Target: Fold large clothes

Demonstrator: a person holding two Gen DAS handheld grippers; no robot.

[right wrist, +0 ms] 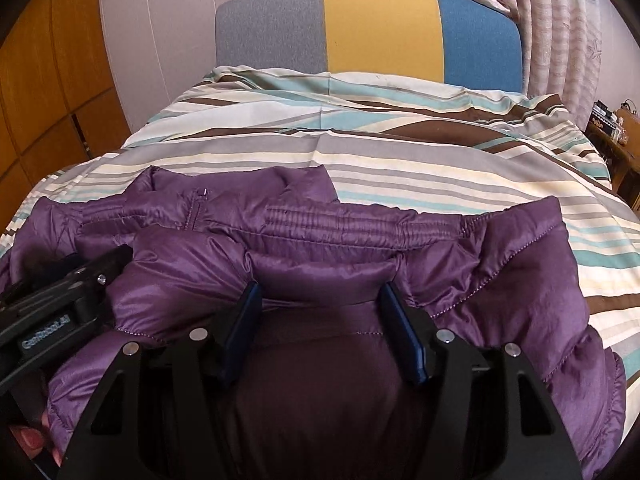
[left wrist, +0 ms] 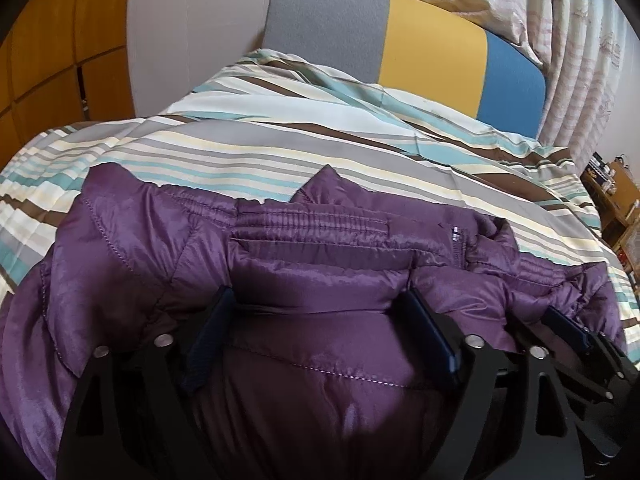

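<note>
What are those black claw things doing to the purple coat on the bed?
A person is folding a puffy purple jacket that lies on a striped bedspread. They hold a gripper in each hand. The left gripper stands open over a puffy fold of the jacket. The right gripper sits beside it with a fold between its fingers; whether it is pinching can't be told.

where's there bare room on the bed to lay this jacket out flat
Free: the striped cover between the jacket's collar edge and the headboard, and a strip on the jacket's curtain side. Crowded: the near end, where the jacket is bunched under the left gripper and right gripper, both open.
</note>
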